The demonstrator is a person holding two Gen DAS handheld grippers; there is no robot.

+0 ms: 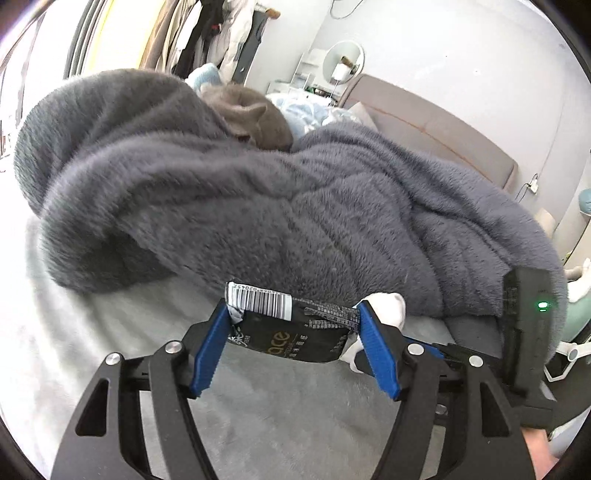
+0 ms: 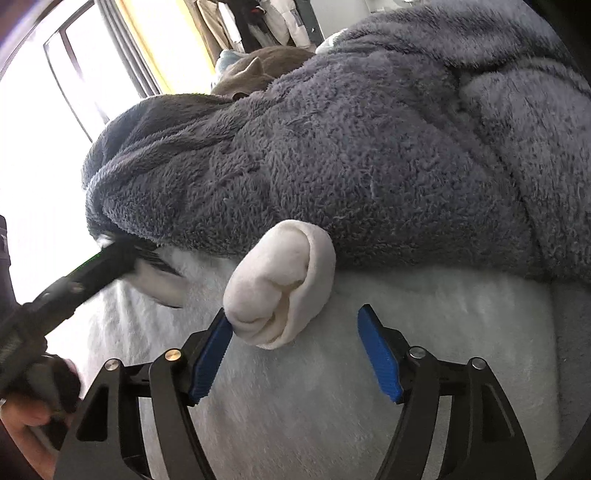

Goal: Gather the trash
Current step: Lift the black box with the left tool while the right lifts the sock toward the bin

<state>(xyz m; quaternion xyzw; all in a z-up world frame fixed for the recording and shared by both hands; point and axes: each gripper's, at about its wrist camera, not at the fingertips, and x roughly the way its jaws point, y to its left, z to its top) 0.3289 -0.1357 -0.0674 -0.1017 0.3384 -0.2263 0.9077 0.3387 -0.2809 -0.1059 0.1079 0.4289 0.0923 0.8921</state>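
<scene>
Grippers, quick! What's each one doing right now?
Left gripper: closed on a black wrapper with a barcode.
Right gripper: open, holding nothing; a white sock lies just beyond its blue fingers.

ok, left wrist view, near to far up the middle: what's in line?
Left gripper holding a black wrapper → grey fleece blanket → grey cat → light blue bedding → hanging clothes.

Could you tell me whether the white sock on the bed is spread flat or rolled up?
Rolled up: the sock forms a rounded bundle with its cuff folded over, lying on the bed.
</scene>
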